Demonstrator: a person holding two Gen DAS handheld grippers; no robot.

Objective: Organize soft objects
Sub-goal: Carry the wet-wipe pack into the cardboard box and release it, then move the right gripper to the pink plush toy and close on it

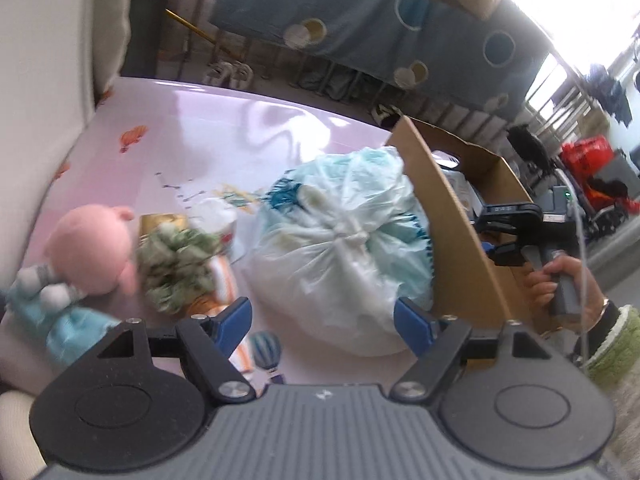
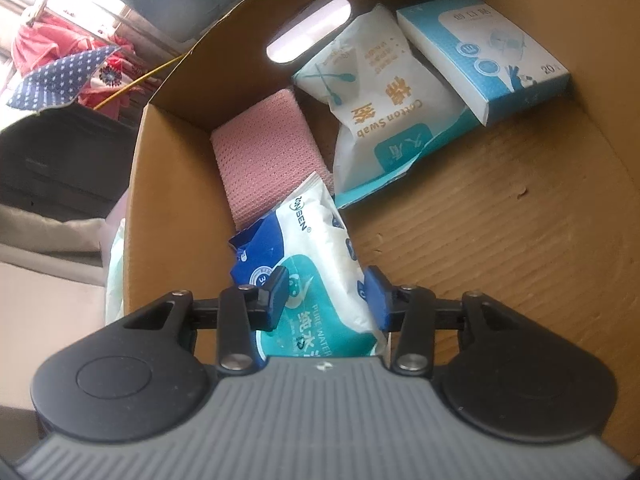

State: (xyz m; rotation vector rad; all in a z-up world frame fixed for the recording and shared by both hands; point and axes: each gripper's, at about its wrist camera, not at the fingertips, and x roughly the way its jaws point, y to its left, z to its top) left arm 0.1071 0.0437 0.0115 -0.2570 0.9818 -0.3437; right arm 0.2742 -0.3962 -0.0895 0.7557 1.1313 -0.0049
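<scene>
My left gripper (image 1: 322, 320) is open, its blue fingers either side of a knotted pale plastic bag (image 1: 340, 248) on the pink table (image 1: 224, 128). A pink plush toy (image 1: 94, 252) and a green crumpled soft item (image 1: 180, 268) lie to the bag's left. My right gripper (image 2: 328, 296) is inside the cardboard box (image 2: 500, 220), its fingers against both sides of a blue-and-white wet wipes pack (image 2: 320, 256). The box also holds a pink sponge (image 2: 264, 160), a cotton swab pack (image 2: 376, 108) and a blue-white carton (image 2: 488, 56).
The cardboard box (image 1: 444, 216) stands right of the bag, with the right gripper (image 1: 508, 232) over it. A cream cushion (image 1: 48, 60) borders the table's left side. Orange-striped packs (image 1: 224, 280) lie under the green item. A patterned curtain (image 1: 360, 12) hangs behind.
</scene>
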